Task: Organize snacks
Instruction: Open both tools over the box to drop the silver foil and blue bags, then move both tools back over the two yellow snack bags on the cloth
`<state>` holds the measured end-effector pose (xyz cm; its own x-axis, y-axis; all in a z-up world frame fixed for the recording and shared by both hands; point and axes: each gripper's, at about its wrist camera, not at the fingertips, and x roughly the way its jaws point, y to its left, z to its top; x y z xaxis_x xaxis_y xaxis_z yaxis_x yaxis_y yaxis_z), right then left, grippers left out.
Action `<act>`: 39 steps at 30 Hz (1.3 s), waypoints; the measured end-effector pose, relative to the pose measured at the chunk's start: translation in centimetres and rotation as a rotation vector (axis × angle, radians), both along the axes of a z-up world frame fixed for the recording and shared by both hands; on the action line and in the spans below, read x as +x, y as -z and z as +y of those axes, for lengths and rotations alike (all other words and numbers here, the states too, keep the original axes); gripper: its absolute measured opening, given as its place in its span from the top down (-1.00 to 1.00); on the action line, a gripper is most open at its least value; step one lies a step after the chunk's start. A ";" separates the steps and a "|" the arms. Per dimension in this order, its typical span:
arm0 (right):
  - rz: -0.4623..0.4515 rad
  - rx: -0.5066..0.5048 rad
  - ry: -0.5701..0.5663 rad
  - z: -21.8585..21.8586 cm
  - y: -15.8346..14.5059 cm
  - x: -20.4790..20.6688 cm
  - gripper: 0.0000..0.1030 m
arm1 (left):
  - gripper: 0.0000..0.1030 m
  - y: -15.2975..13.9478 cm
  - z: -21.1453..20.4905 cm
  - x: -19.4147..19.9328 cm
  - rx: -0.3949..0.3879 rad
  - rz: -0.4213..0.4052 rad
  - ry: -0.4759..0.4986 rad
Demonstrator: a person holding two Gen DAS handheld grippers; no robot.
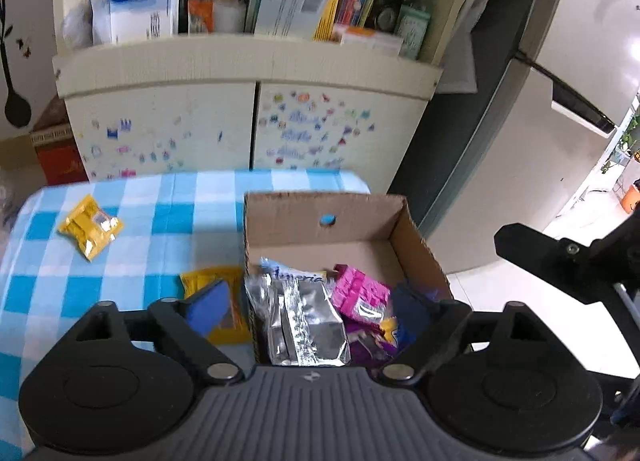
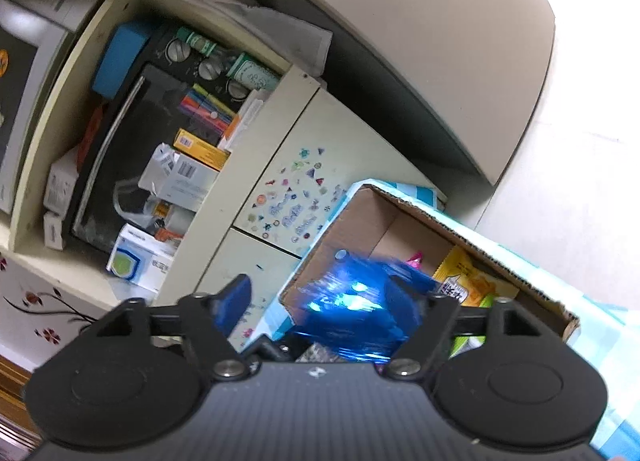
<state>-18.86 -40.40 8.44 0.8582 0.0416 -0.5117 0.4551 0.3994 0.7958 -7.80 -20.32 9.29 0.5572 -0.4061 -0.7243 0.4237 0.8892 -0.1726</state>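
Observation:
An open cardboard box (image 1: pixel 416 245) stands on the blue-checked tablecloth (image 1: pixel 132 261). It holds a silver packet (image 1: pixel 308 325), a pink packet (image 1: pixel 360 293) and a purple packet (image 1: pixel 368 341). My left gripper (image 1: pixel 310 305) hangs open over the box's near-left corner, nothing pressed between its pads. One yellow packet (image 1: pixel 90 227) lies far left on the cloth, and another (image 1: pixel 224 325) lies under the left finger. My right gripper (image 2: pixel 320 297) is open above the box (image 2: pixel 400 221). A blurred shiny blue packet (image 2: pixel 352 301) sits by its right finger, clear of the left one. A yellow packet (image 2: pixel 468 281) lies inside.
Behind the table stands a cream cabinet (image 1: pixel 248 65), its doors covered in stickers and its shelf crowded with boxes and books. A grey fridge (image 1: pixel 560 61) is to the right. A black frame piece (image 1: pixel 560 257) juts in at the right edge. The table's far edge sits just past the box.

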 end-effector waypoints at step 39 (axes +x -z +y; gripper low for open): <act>-0.002 -0.356 -0.338 9.2 -1.7 4.9 -0.58 | -0.82 0.0 17.4 6.2 0.064 0.007 -0.212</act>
<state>-13.93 -31.17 10.11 0.8277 0.1404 -0.5433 0.2522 0.7718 0.5837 -1.61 -2.94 9.28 0.6199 -0.2335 -0.7491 0.2255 0.9674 -0.1149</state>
